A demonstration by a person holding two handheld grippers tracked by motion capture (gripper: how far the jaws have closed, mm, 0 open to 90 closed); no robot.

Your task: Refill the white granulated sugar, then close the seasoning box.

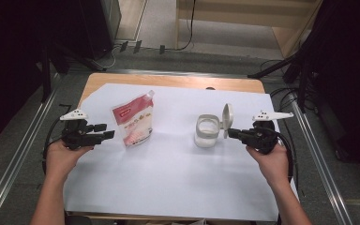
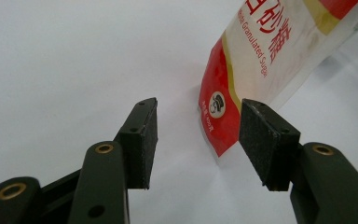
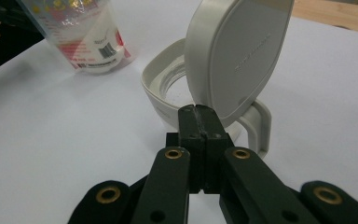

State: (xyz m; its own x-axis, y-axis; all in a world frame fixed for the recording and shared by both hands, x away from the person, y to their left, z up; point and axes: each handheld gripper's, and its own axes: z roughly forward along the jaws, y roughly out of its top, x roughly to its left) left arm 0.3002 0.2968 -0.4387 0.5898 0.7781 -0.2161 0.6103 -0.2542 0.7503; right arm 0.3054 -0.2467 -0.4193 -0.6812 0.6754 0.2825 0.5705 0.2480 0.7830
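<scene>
Sugar pouch [image 1: 132, 123], soft and crinkly, best pinched at its side; left claw [image 1: 104, 131] gapes beside it, right claw [image 1: 228, 133] closed empty against the canister [image 1: 206, 131] lid [image 1: 227, 120].

Two black tongs [image 2: 198, 140] are seen rising from the bottom edge, their jaws held apart with nothing pressed between the pads. Just beyond them a red, white and gold sugar pouch [image 2: 265, 60] is stood tilted on the white surface [image 2: 74, 56], its lower red corner seen between the jaw tips.
</scene>
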